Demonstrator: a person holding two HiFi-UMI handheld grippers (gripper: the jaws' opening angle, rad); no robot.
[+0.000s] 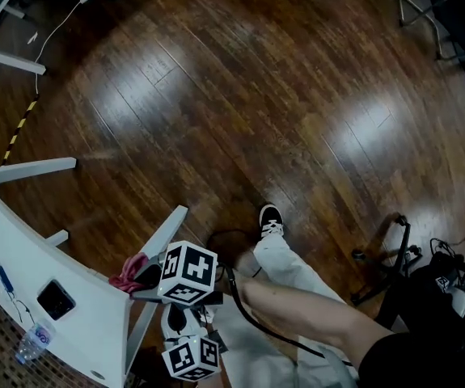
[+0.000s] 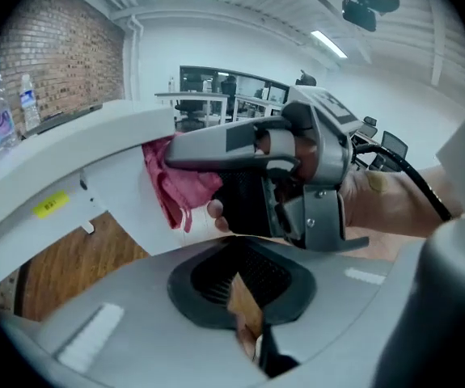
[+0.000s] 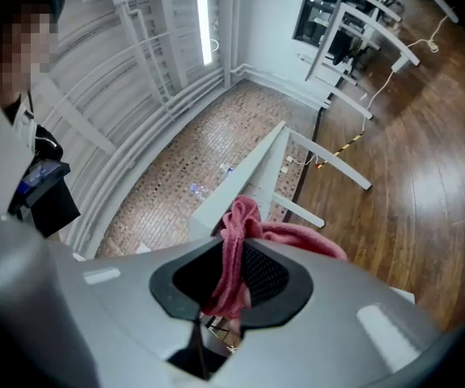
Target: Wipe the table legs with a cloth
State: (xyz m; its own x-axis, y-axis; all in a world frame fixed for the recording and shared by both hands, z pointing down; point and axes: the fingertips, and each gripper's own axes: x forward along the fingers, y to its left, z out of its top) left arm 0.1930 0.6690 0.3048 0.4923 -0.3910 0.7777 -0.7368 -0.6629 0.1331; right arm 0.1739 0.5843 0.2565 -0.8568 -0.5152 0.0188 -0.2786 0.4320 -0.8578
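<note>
A pink cloth (image 1: 131, 272) is bunched against the top of a slanted white table leg (image 1: 161, 239), under the white table (image 1: 22, 257). My right gripper (image 1: 145, 278) is shut on the cloth, which runs up between its jaws in the right gripper view (image 3: 230, 293). In the left gripper view the right gripper (image 2: 185, 150) presses the cloth (image 2: 170, 181) onto the leg (image 2: 127, 217). My left gripper (image 1: 179, 326) sits lower, close to the person's legs. Its jaws (image 2: 250, 334) are shut with nothing between them, pointing up at the right gripper.
A phone (image 1: 55, 300) and a water bottle (image 1: 31, 343) lie on the table. The person's shoe (image 1: 271, 219) stands on the wood floor beside the leg. A chair base (image 1: 386, 259) is at the right. Another table's feet (image 1: 10, 59) and a cable are far left.
</note>
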